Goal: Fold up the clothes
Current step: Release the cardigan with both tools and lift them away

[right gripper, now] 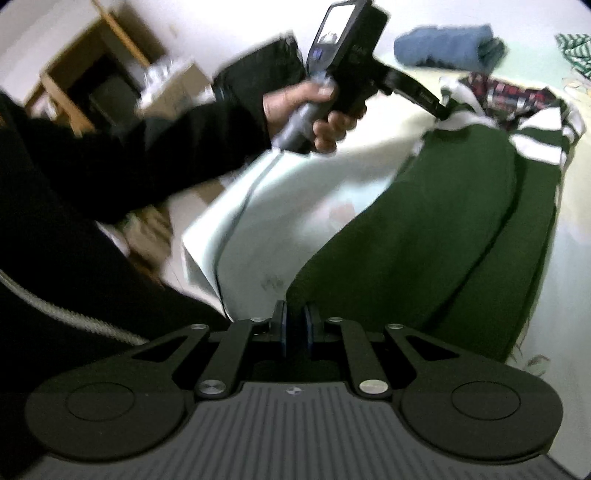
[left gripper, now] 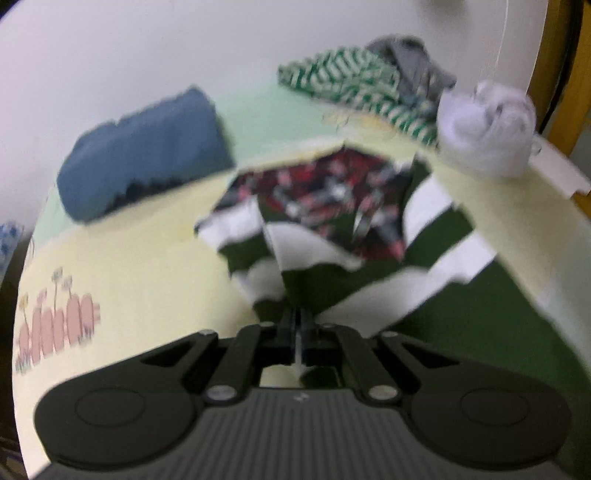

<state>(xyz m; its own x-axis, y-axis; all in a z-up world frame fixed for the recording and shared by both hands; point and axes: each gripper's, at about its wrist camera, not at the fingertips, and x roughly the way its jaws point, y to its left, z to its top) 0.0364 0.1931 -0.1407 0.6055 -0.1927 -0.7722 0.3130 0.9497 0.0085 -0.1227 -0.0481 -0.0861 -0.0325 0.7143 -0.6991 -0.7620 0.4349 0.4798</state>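
No readable text, label, brand or number anywhere. Faint marking on left tool arm and small lit screen on its body too blurred to read.
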